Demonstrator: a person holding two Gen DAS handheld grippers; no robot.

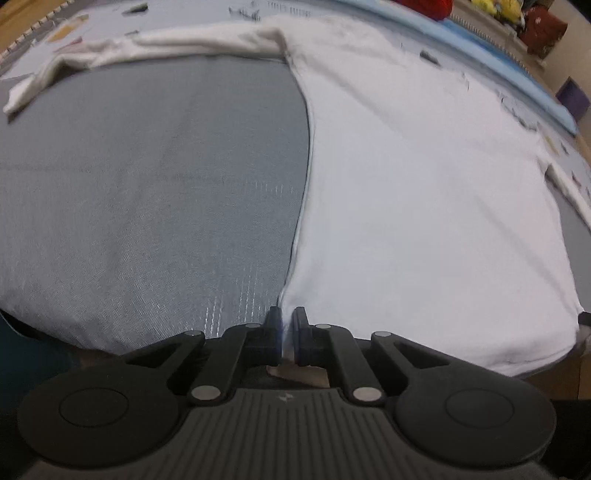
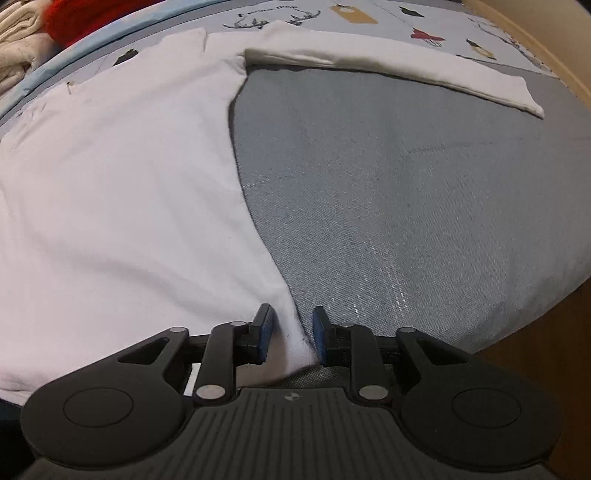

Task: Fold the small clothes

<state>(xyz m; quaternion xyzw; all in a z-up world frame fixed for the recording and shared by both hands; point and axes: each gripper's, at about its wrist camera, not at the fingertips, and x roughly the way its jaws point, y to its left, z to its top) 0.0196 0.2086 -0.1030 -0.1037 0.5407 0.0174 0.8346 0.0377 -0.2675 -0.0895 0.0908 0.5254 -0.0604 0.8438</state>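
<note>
A white long-sleeved shirt (image 1: 424, 177) lies flat on a grey cloth (image 1: 147, 192), its sleeves stretched out sideways at the far end. My left gripper (image 1: 287, 325) is shut on the shirt's near left hem corner. In the right wrist view the shirt (image 2: 122, 177) fills the left half and its right sleeve (image 2: 406, 70) reaches right. My right gripper (image 2: 291, 325) has its jaws a little apart around the near right hem corner, the fabric between the blue pads (image 2: 266, 334).
The grey cloth (image 2: 424, 206) covers a printed sheet (image 2: 369, 22). A blue edge (image 1: 517, 70) runs along the far side. Red and cream clothes (image 2: 44, 26) are piled beyond it. The wooden table edge (image 2: 535, 369) drops off near my right gripper.
</note>
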